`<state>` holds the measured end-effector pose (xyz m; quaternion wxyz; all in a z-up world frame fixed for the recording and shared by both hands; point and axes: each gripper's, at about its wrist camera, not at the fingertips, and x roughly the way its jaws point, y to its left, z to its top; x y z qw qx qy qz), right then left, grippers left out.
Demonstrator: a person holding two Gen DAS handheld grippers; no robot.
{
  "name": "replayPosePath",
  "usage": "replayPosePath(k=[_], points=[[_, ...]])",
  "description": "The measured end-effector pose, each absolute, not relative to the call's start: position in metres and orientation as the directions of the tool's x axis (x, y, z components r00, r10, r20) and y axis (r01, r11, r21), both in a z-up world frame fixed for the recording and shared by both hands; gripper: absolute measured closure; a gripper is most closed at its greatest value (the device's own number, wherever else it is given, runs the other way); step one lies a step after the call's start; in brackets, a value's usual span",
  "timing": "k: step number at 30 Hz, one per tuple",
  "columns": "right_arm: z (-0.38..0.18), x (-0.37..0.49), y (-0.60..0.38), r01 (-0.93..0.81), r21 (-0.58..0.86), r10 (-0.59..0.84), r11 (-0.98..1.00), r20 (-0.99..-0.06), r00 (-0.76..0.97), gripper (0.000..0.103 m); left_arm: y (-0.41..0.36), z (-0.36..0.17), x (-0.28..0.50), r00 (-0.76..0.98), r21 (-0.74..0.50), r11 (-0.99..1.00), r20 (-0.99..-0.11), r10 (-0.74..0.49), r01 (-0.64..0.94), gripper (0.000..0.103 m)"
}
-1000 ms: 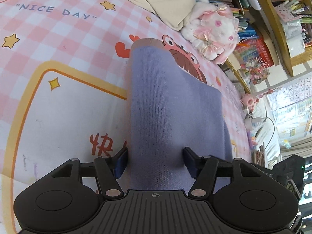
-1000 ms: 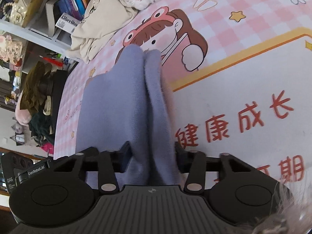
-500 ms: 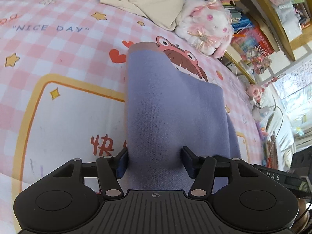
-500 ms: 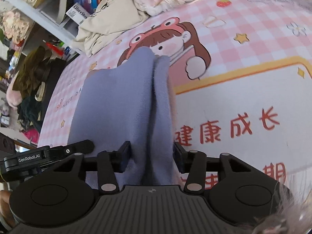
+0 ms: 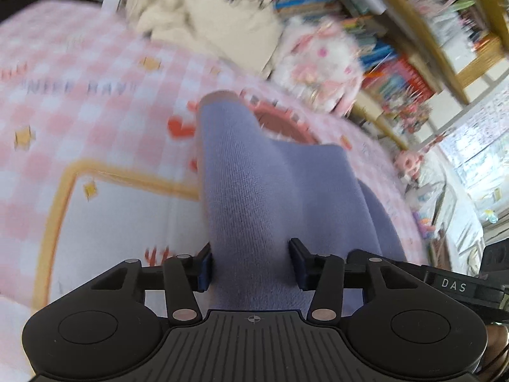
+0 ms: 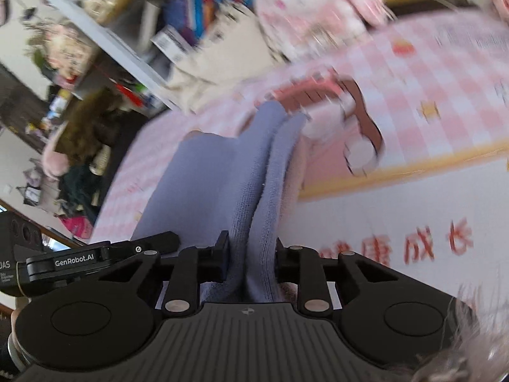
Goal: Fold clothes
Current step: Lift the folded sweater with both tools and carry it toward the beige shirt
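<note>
Both tools (image 5: 251,264) (image 6: 251,259) have risen, closing on lavender garment (image 5: 254,191); right view shows its doubled edge

Both grippers closing on the purple cloth (image 5: 254,197) vs 1 s ago: left gripper (image 5: 251,262) jaws narrower, right gripper (image 6: 251,254) pinching the folds tighter. Cloth lifted higher off the pink mat (image 5: 95,121); more shelves (image 5: 397,31) in view. Bkgd now blurred, so prob. both hands moving up.

A pink checked mat (image 5: 95,121) bears a cream garment (image 5: 222,22) beside a plush rabbit (image 5: 321,60), below bookshelves (image 5: 381,16).
</note>
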<state>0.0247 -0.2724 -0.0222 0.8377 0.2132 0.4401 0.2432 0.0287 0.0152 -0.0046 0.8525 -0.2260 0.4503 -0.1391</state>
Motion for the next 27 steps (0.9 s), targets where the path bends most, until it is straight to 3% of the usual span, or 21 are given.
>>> replayPosePath(k=[13, 27], points=[[0.028, 0.053, -0.241, -0.393, 0.457, 0.602, 0.798, -0.572, 0.557, 0.081, 0.041, 0.036, 0.051, 0.651, -0.514, 0.853, -0.62, -0.439, 0.085, 0.056], [0.03, 0.101, -0.209, -0.389, 0.419, 0.572, 0.82, -0.583, 0.577, 0.08, 0.067, 0.03, 0.104, 0.645, -0.536, 0.839, -0.61, -0.46, 0.091, 0.056]])
